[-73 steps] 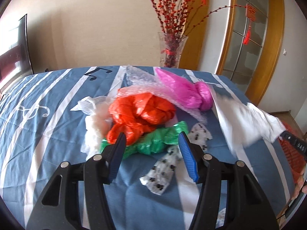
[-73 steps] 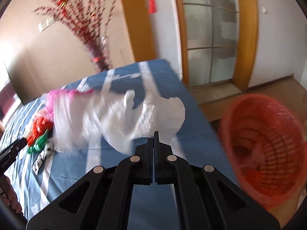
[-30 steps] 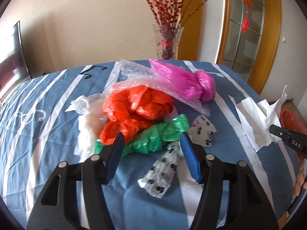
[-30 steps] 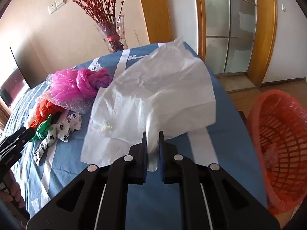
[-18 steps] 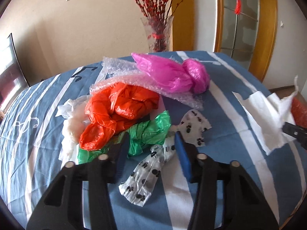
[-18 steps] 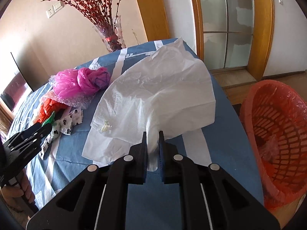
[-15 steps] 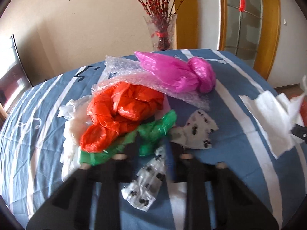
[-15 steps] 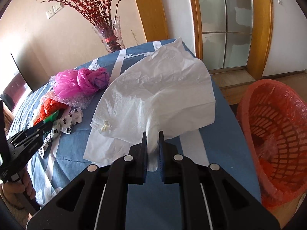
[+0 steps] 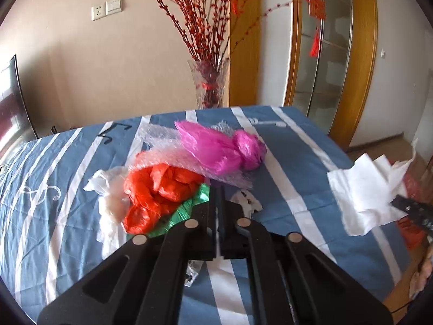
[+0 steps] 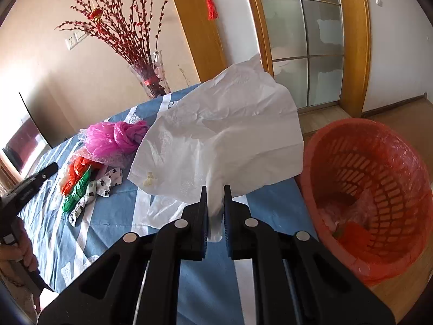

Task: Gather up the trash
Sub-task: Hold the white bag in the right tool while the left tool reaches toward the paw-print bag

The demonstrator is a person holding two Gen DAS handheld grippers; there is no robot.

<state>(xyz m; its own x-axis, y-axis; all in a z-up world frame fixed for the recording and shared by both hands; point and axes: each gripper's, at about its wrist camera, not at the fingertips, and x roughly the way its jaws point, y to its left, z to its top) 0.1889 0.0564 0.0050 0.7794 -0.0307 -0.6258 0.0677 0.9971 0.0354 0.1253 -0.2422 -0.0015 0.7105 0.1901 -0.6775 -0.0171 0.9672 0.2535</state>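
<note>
- Your right tongs (image 10: 215, 203) grip a bunched corner of the white tissue sheet (image 10: 222, 135), which hangs above the surface (image 10: 113, 233) just beside the orange basket (image 10: 373, 189).
- The hold is on a thin fold only; a quick swing may tear it or let it slip short of the basket rim.
- Your left tongs (image 9: 218, 197) are closed at the green bag (image 9: 189, 208); you cannot tell if plastic is caught.
- If it is, the spotted wrapper (image 9: 247, 199) or red bag (image 9: 159, 192) may drag along.
</note>
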